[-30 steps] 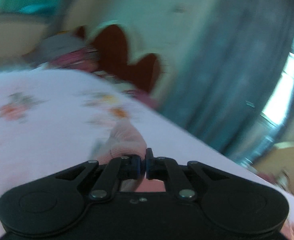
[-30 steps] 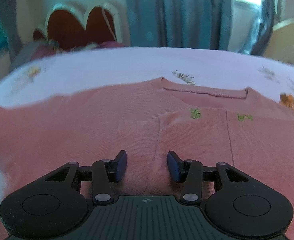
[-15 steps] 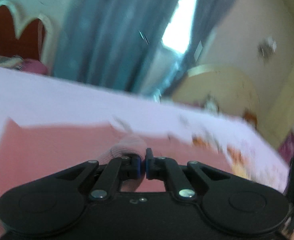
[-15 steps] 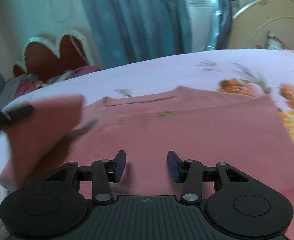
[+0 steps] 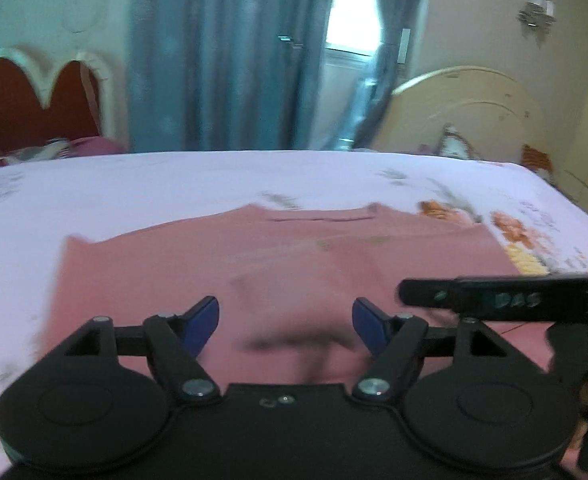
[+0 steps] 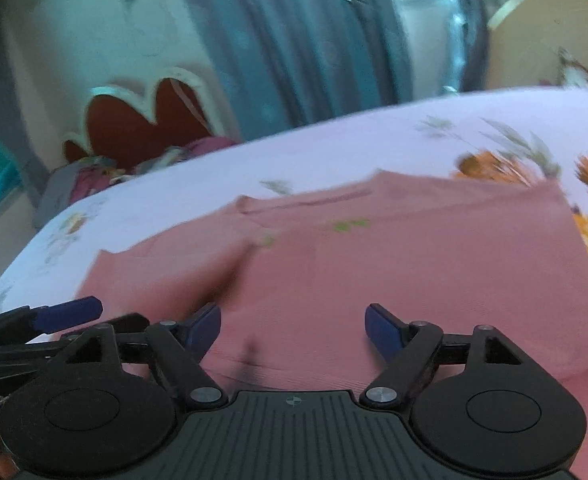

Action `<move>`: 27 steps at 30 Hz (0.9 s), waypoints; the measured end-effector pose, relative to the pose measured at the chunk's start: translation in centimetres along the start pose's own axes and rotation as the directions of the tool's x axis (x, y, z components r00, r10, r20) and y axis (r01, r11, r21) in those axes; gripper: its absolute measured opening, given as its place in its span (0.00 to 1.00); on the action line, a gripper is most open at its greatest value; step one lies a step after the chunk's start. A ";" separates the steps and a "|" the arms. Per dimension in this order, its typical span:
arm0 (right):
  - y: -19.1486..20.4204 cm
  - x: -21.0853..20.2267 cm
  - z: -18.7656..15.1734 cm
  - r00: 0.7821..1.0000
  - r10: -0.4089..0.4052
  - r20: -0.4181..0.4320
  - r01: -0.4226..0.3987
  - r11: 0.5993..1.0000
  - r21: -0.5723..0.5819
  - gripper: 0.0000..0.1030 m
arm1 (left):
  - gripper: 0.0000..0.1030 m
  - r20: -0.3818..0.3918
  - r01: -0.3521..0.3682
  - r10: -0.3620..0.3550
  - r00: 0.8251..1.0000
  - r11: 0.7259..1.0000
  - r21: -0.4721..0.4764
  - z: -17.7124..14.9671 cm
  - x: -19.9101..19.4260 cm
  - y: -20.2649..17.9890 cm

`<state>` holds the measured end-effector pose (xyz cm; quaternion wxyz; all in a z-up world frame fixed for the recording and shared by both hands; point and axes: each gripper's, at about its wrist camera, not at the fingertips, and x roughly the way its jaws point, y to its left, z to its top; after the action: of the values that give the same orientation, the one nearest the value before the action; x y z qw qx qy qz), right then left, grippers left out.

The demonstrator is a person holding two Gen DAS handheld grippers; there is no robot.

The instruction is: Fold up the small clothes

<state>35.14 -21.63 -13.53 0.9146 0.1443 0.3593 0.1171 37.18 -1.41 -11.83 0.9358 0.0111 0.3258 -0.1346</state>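
Your pink top (image 5: 334, 264) lies flat on the bed (image 5: 173, 184) with its flowery white sheet; blue curtains (image 5: 229, 52) hang behind; your left tool (image 5: 285, 322) and right tool (image 6: 292, 330) have just been opening, both let go, holding nothing.

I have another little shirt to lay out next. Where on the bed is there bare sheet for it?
Bare sheet runs between the pink top and the far edge by the curtains, and wraps down the top's left side. The right side is narrower, printed with orange flowers. The near middle is crowded: the garment, the left tool and right tool, both open.
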 end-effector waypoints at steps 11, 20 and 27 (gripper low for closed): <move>8.7 2.1 -3.3 0.999 0.034 -0.040 -0.047 0.922 -0.384 0.76 | 0.69 -0.122 -0.228 0.220 0.968 0.972 -0.049 -4.0 -1.2 7.1; 9.5 6.3 -4.1 0.995 -0.088 -0.035 0.062 0.886 -0.460 0.17 | 0.69 -0.157 -0.321 0.314 0.936 0.947 -0.025 -5.9 -1.0 7.6; 4.0 3.1 -0.5 0.996 -0.076 0.042 0.082 0.984 -0.159 0.13 | 0.63 -0.128 -0.388 0.379 0.916 0.921 -0.045 -5.5 0.2 8.7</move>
<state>36.61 -16.83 -14.45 0.9335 0.0579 0.3376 0.1066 36.19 7.49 -16.87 0.9231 0.0500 0.3759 0.0638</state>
